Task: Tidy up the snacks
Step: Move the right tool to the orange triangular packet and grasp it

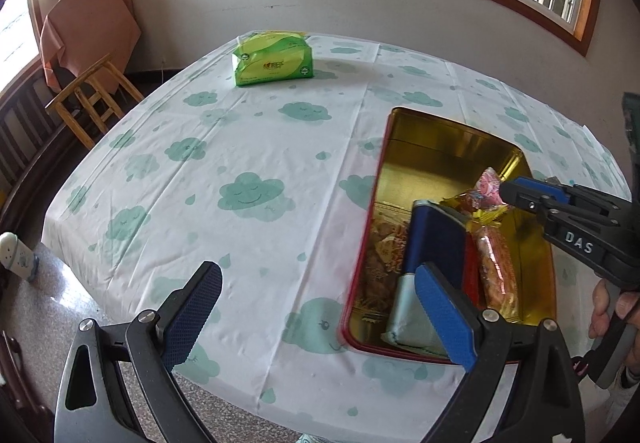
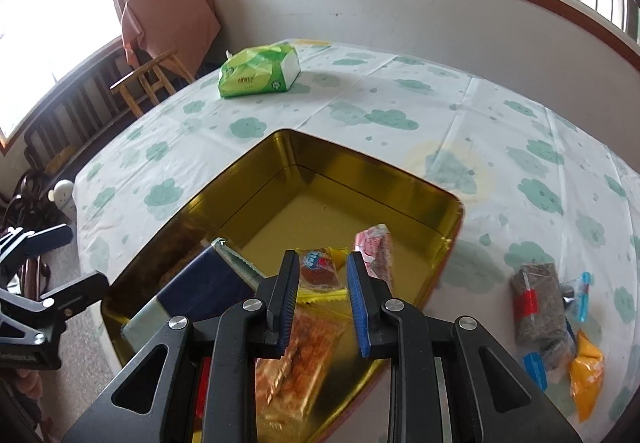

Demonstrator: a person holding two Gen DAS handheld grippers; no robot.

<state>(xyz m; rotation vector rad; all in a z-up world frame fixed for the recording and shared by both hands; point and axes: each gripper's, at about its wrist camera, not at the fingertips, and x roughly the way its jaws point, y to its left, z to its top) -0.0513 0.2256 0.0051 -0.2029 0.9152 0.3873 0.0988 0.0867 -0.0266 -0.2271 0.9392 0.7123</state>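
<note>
Looking along the left gripper first, its jaws stand wide apart with nothing between them, hovering over the near edge of the cloud-print tablecloth, probably kept clear while the other hand works. Just right of it sits the gold-lined tin, red outside, with snacks packed at its near end: a dark blue packet, a clear bag of brown crackers against the left wall, an orange-wrapped biscuit pack and a pink packet farther in. The right gripper reaches over the tin from the right; from this side I cannot tell how its jaws stand, and its tip covers part of the pink packet. A green tissue pack lies well apart at the far side, and the left gripper's right finger hides the blue packet's lower end. From the right wrist, the right gripper hangs above the tin with its jaws partly open and, as far as I can judge, gripping nothing; a small yellow-edged snack shows through the gap, lying in the tin. The tin's far half is bare, so room remains. Loose snacks wait on the cloth to the right, a grey-brown bar among blue and yellow wrappers, their labels too blurred to read. The gripper body hides the tin's near corner.
</note>
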